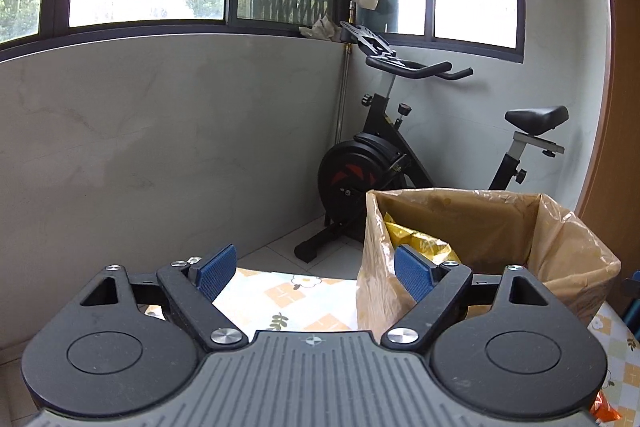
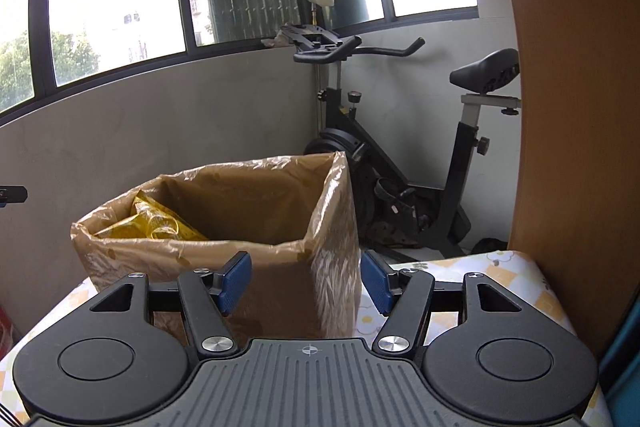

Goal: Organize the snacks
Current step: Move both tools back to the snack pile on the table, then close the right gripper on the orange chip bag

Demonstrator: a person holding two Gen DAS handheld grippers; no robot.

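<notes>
Left gripper (image 1: 314, 273): fingers released, empty, bag (image 1: 500, 227) ahead of right finger. Right gripper (image 2: 306, 283): fingers released, empty, astride bag corner. Yellow snack packet (image 2: 156, 225) inside bag, on floral counter (image 2: 500, 279). Exercise bike (image 2: 400, 155) beyond.

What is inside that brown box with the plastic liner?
In the lined box, a yellow snack bag leans in one corner. The box's walls hide its bottom, so anything lower down cannot be seen.

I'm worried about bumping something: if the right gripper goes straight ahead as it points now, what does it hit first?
Most likely the plastic-lined cardboard box: the open right gripper faces its near wall and right corner.
</notes>
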